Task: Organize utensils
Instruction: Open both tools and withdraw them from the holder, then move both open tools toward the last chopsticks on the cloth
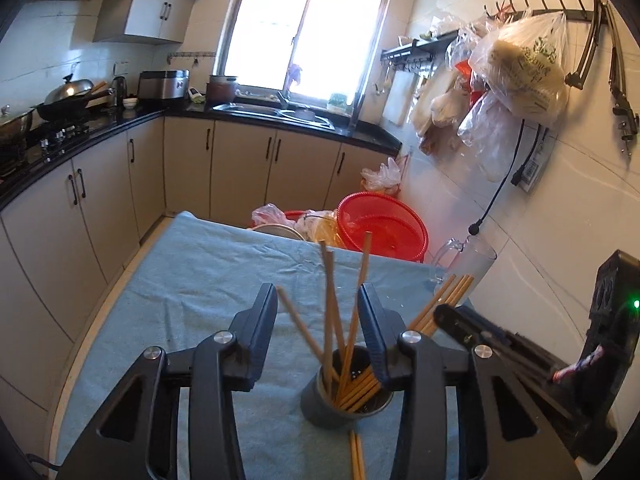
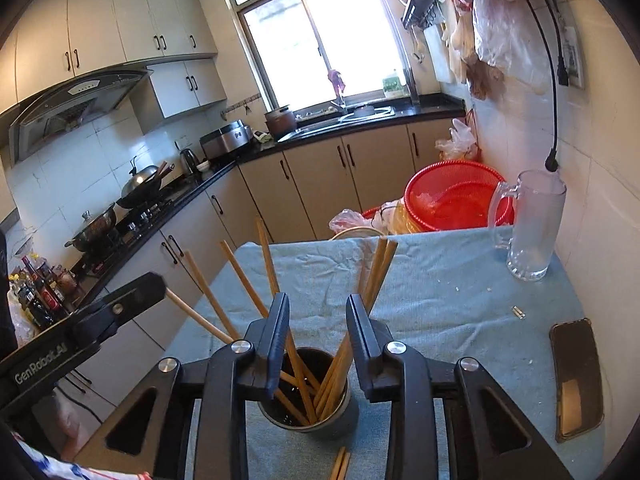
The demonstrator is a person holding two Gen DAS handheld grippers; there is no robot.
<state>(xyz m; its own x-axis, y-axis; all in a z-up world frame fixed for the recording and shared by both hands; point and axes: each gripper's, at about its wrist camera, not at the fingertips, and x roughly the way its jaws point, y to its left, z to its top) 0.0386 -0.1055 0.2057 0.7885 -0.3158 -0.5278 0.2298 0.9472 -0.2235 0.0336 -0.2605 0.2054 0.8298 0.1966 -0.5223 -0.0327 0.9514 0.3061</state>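
Observation:
A grey metal cup stands on the blue cloth near the table's front edge, holding several wooden chopsticks that fan out upward. My left gripper hangs just over the cup, open, with loose sticks rising between its fingers and no pad pressing on them. In the right wrist view, my right gripper is open over the same cup, its chopsticks spreading out past both fingers. Each gripper shows at the edge of the other's view. Two more chopsticks lie flat on the cloth in front of the cup.
An empty glass mug stands at the table's far right corner, and a phone lies near the right edge. Red plastic baskets and bags sit on the floor beyond the table. The blue cloth covers the tabletop.

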